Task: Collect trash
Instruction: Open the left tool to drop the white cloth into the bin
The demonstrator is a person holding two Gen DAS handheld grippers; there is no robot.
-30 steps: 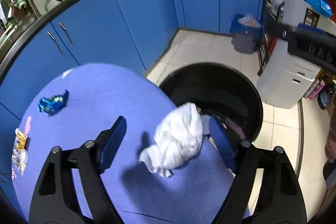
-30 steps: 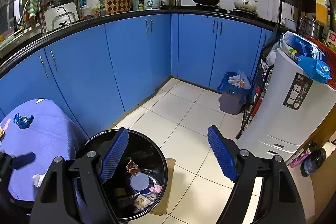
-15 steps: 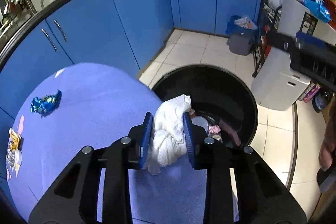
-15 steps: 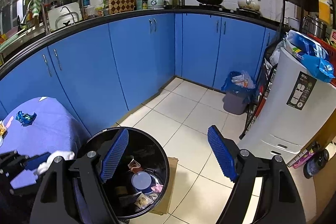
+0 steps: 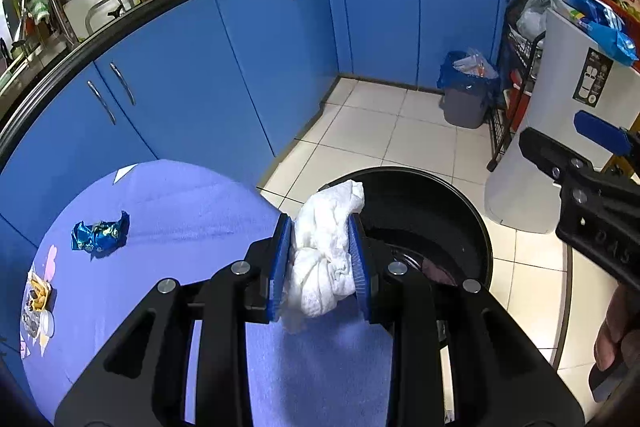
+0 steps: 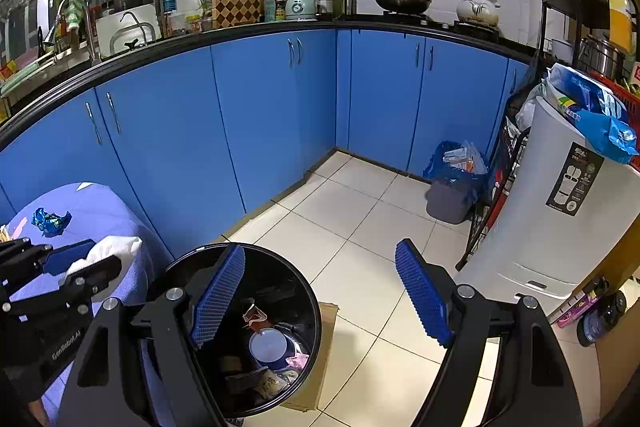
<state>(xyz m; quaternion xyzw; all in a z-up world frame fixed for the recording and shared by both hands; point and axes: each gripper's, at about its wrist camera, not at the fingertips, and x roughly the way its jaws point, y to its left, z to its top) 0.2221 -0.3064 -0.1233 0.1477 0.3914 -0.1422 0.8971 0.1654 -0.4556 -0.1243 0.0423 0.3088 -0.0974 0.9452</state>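
In a blue-cabinet kitchen, the left gripper (image 5: 320,263) pinches a crumpled white tissue (image 5: 326,255) between its blue pads, the wad bulging out above and below the jaws — held clear of the purple table (image 5: 168,291), near the table's edge beside the black bin (image 5: 476,227). The right gripper (image 6: 320,295) hangs over the bin and the tiled floor with its jaws spread wide and nothing between them. Inside the bin lie scraps, among them a pale round lid and some wrappers. On the table, well apart from the tissue, sits a crumpled blue wrapper (image 5: 100,233); more small litter (image 5: 38,303) lies at the table's far left edge. A grey bin with a blue liner (image 6: 454,187) stands in the corner by the cabinets — near a white appliance (image 6: 560,211).
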